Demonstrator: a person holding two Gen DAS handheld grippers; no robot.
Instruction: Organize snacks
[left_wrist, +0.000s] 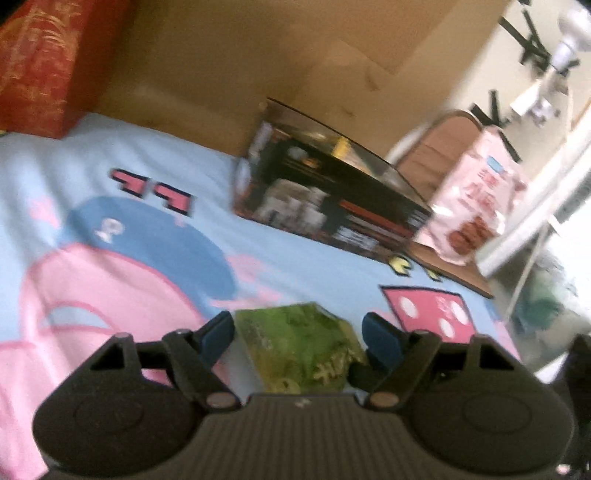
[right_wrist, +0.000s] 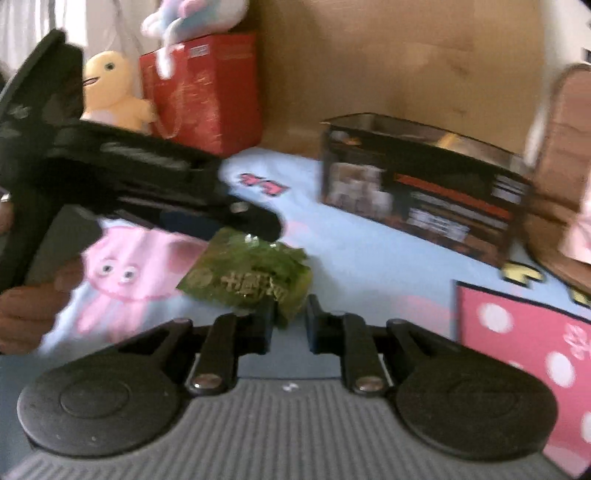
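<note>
A green snack packet (left_wrist: 299, 347) sits between the fingers of my left gripper (left_wrist: 298, 326), which is shut on it above the blue cartoon cloth. In the right wrist view the same green packet (right_wrist: 251, 273) hangs from the left gripper's fingers (right_wrist: 255, 218). My right gripper (right_wrist: 290, 321) is just below the packet's corner, jaws a little apart, holding nothing. A dark open box (left_wrist: 332, 188) stands on the cloth ahead; it also shows in the right wrist view (right_wrist: 424, 192). A pink snack bag (left_wrist: 476, 199) stands at its right end.
A red gift bag (right_wrist: 207, 92) and a yellow plush duck (right_wrist: 110, 88) stand at the back left. A brown cardboard wall (left_wrist: 258, 55) runs behind the box. A chair (left_wrist: 436, 147) and a white rack (left_wrist: 535, 206) stand right. The cloth (left_wrist: 110, 155) covers the surface.
</note>
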